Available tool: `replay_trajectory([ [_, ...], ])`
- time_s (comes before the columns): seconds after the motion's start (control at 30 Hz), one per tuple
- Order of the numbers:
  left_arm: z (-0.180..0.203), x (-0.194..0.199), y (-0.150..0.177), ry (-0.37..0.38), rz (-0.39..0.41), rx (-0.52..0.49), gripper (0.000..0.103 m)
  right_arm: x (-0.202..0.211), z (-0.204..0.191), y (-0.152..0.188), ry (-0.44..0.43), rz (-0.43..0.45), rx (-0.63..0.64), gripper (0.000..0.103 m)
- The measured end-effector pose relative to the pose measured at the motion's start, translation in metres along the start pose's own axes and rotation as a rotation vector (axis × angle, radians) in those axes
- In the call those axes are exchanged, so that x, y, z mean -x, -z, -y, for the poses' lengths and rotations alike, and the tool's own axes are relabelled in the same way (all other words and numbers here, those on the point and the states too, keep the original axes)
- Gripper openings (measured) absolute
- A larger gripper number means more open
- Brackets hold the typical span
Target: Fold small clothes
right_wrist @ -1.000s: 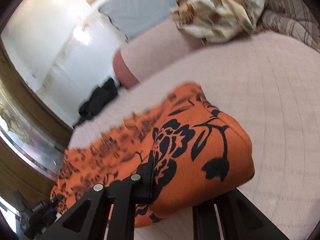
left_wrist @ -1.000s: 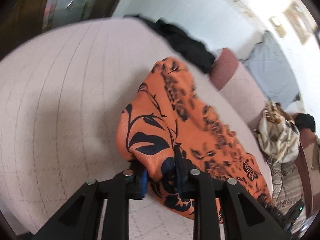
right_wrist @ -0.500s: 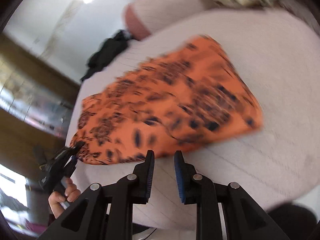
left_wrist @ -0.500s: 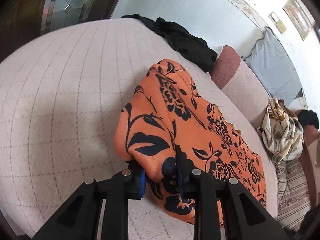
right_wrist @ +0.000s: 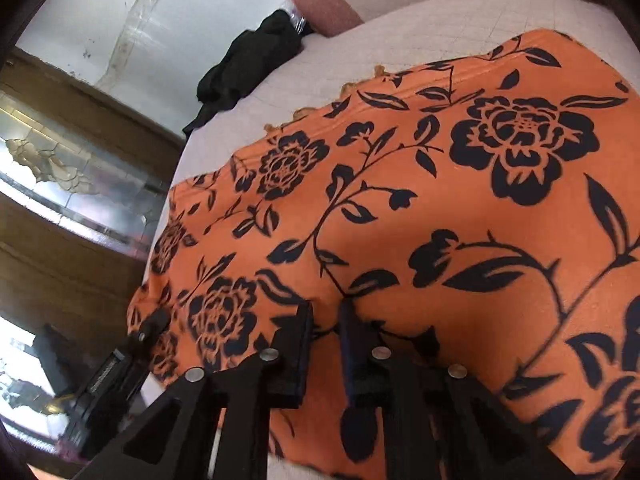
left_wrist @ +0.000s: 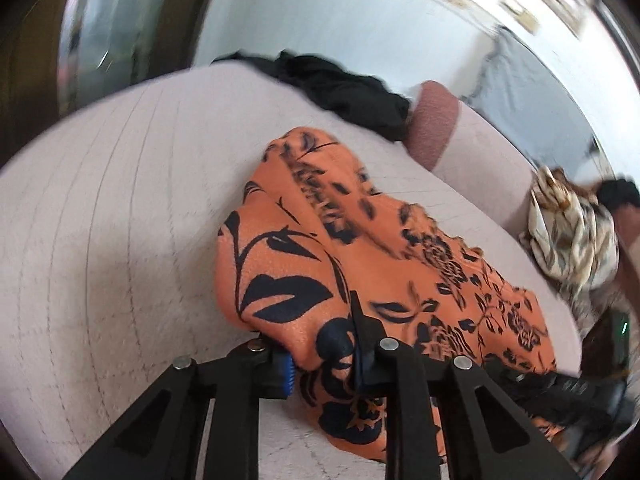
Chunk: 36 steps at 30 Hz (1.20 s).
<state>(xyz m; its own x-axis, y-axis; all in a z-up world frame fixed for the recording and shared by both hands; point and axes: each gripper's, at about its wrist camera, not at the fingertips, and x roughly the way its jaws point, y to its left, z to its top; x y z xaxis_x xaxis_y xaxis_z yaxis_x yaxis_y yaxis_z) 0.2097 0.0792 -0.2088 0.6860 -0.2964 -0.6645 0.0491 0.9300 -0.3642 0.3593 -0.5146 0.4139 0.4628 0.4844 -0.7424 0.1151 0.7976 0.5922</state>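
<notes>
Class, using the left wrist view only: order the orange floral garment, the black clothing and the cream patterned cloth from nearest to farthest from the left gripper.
1. Orange floral garment: between the left gripper's jaws.
2. Cream patterned cloth: far right, by the cushions.
3. Black clothing: top centre, at the far edge of the bed.

Bedroom with pale walls

A pinkish quilted bed (left_wrist: 120,208) meets a white wall (left_wrist: 320,12); dark wooden mirrored furniture (right_wrist: 60,184) stands beside it.

left gripper (left_wrist: 322,364): matte black angular fingers, silver round screws, ribbed blue pad
right gripper (right_wrist: 323,354): same black fingers, silver screws, dark pads
</notes>
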Motion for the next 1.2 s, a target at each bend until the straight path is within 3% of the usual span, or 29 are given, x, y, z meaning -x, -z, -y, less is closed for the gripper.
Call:
replay_trajectory([
  [0.1,0.034,0.015,-0.003,0.001,0.061,-0.156,0.021,0.015,0.012,-0.006,-0.061,-0.036,-0.084,0.018],
  [0.17,0.058,0.023,-0.003,-0.007,0.077,-0.249,0.021,0.033,0.022,-0.011,-0.063,-0.009,-0.112,0.018],
  [0.23,0.083,0.027,-0.002,0.003,0.071,-0.318,0.021,0.047,0.032,-0.017,-0.077,0.000,-0.131,0.020],
  [0.43,0.179,0.013,0.020,0.049,-0.010,-0.528,0.024,0.089,0.073,-0.035,-0.248,0.051,-0.253,0.024],
  [0.47,0.193,0.007,0.028,0.054,-0.036,-0.569,0.026,0.095,0.079,-0.037,-0.280,0.062,-0.274,0.028],
  [0.5,0.207,0.000,0.037,0.069,-0.070,-0.609,0.035,0.098,0.086,-0.038,-0.312,0.068,-0.296,0.048],
  [0.53,0.218,-0.005,0.045,0.106,-0.109,-0.636,0.039,0.100,0.095,-0.040,-0.351,0.071,-0.323,0.076],
  [0.6,0.227,-0.003,0.052,0.190,-0.164,-0.643,0.041,0.101,0.106,-0.040,-0.408,0.084,-0.377,0.079],
  [0.67,0.221,0.014,0.053,0.277,-0.157,-0.650,0.047,0.098,0.112,-0.044,-0.439,0.083,-0.414,0.079],
  [0.73,0.208,0.035,0.047,0.312,-0.088,-0.678,0.064,0.094,0.116,-0.045,-0.443,0.070,-0.427,0.079],
  [0.8,0.184,0.055,0.035,0.298,0.012,-0.684,0.070,0.090,0.113,-0.047,-0.427,0.055,-0.416,0.079],
  [0.9,0.149,0.058,0.011,0.255,0.068,-0.610,0.073,0.079,0.107,-0.048,-0.407,0.031,-0.397,0.079],
  [1.1,0.081,0.000,0.001,0.075,-0.017,-0.430,0.074,0.052,0.084,-0.045,-0.370,-0.042,-0.323,0.079],
  [1.2,0.066,-0.021,0.007,0.060,-0.106,-0.376,0.074,0.034,0.076,-0.045,-0.343,-0.069,-0.310,0.079],
])
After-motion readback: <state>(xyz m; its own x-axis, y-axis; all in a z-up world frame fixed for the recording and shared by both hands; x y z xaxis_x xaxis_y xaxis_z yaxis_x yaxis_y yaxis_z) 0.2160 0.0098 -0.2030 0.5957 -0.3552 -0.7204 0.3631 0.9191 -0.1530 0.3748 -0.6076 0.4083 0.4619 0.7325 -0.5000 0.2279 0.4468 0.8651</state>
